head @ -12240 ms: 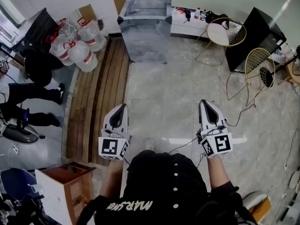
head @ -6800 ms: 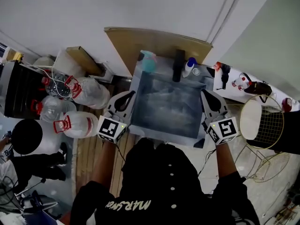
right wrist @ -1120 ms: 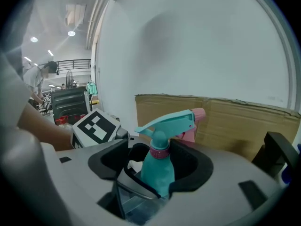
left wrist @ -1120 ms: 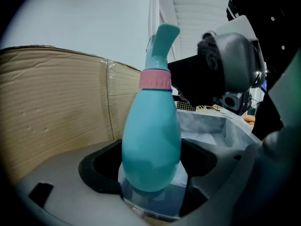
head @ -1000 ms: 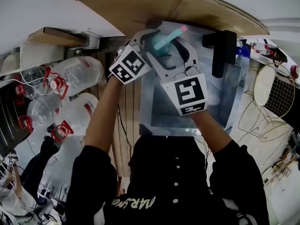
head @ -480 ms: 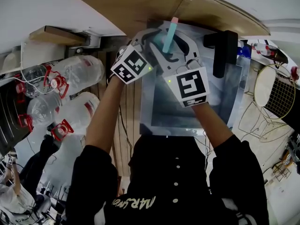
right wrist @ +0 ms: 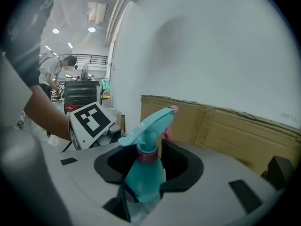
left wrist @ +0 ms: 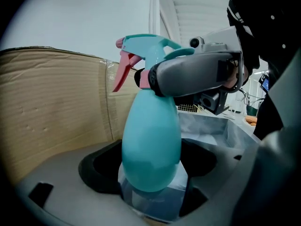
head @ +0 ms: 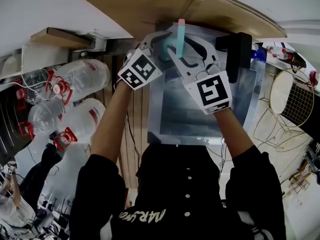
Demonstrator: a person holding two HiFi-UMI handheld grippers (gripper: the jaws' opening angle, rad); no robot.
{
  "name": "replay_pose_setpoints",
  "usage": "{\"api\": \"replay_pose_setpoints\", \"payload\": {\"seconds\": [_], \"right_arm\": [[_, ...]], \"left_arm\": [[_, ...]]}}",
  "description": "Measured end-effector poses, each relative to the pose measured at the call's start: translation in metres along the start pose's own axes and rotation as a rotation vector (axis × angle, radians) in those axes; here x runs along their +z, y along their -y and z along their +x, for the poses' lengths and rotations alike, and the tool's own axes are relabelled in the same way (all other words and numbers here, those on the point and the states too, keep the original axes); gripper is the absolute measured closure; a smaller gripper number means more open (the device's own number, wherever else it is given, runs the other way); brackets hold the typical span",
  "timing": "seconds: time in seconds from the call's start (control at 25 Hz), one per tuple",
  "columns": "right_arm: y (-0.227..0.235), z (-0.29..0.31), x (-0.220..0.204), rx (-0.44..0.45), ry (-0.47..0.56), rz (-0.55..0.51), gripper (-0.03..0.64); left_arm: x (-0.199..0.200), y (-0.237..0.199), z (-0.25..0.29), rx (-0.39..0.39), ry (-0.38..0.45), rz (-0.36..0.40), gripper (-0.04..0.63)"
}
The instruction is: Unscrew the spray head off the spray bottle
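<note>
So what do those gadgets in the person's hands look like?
The left gripper and right gripper are grey shells with fingers lined in black, each carrying a white cube with black square markers. The right one's fingers have just been closing, a spray bottle between them. The person wears a black short-sleeved top with white buttons.

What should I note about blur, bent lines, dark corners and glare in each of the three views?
Head view: sharp and evenly lit, but the edge of the cardboard bends strongly. Left gripper view: dark rounded corners, and the near spray bottle looks slightly soft. Right gripper view: dark corners, bright ceiling lamps at the upper left, the bottle in focus.
</note>
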State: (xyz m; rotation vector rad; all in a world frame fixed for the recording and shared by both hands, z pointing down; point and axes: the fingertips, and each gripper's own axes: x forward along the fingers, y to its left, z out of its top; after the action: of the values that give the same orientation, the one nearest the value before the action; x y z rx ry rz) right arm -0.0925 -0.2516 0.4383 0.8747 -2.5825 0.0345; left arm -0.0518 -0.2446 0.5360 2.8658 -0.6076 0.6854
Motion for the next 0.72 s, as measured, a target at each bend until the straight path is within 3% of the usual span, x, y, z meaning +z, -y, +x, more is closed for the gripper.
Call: {"api": "replay_pose_setpoints", "payload": {"seconds": [0.44, 0.72], "right_arm": [[-0.002, -0.010, 0.000, -0.021, 0.009, 0.034, 0.466], [-0.006, -0.012, -0.001, 0.207, 0.019, -0.019, 0.468]], "left_arm": [[0.001, 0.003, 0.001, 0.002, -0.003, 0.007, 0.202], [0.001, 0.006, 0.002, -0.030, 0.006, 0.017, 0.202]]}}
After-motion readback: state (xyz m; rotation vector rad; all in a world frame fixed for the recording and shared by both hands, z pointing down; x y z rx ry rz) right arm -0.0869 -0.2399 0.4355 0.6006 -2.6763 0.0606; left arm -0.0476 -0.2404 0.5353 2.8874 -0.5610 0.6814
